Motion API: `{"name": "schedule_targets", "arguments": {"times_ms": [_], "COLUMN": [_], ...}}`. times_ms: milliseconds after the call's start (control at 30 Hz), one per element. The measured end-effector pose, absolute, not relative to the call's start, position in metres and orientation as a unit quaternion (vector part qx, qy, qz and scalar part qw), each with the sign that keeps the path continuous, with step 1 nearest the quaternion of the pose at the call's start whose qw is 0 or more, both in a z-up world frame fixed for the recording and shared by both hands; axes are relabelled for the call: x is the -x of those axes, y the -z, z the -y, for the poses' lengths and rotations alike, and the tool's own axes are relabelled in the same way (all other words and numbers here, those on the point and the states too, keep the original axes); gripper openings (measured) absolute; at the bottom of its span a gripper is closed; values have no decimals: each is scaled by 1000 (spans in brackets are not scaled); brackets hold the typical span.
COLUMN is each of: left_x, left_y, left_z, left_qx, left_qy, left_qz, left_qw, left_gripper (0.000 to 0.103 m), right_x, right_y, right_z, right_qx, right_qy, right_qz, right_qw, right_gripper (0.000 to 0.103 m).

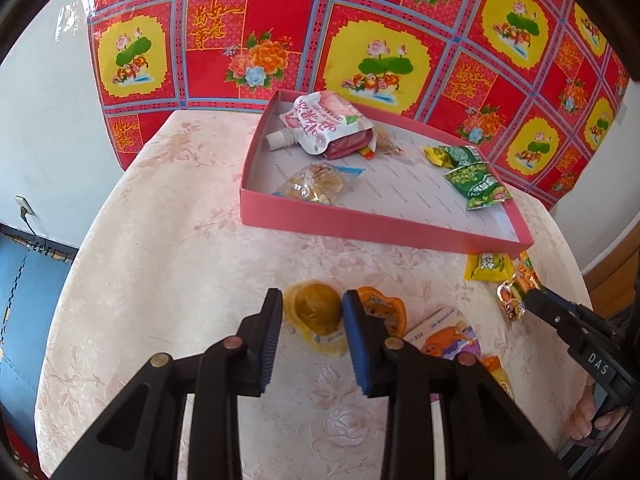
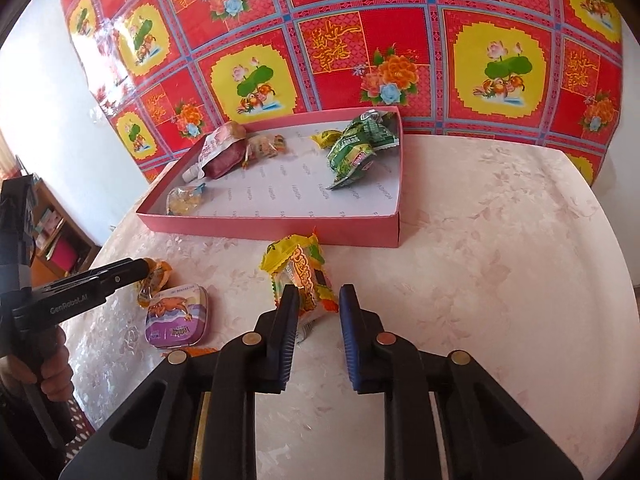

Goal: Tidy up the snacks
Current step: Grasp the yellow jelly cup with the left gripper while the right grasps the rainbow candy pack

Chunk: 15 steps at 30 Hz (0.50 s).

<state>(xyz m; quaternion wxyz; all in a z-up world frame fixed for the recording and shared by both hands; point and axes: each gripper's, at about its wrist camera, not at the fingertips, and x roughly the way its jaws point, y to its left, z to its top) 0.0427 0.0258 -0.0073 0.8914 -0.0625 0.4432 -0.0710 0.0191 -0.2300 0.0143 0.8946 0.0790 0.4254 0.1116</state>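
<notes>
Beside the pink box (image 2: 280, 228), both tongs gape empty; the yellow packet (image 2: 302, 280) lies lengthwise toward it.

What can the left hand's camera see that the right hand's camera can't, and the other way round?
Only the left wrist view shows the orange jelly cup between the open left gripper fingers.

Only the right wrist view shows the yellow snack packet lying whole by the open right gripper, plus a bookshelf.

Both show the pink tray of snacks, the purple tin and the table.
</notes>
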Motion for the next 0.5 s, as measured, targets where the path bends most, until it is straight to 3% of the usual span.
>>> {"name": "schedule_targets", "arguments": {"times_ms": [500], "left_x": [-48], "left_y": [12], "left_z": [-22], "left_qx": [56], "left_qy": [72], "left_qz": [-439], "left_qw": [894], "left_gripper": [34], "right_x": [-19], "right_y": [-10], "right_z": [226], "right_qx": [-82], "right_qy": [-110], "right_qz": [-436], "right_qw": [890], "right_gripper": [28]}}
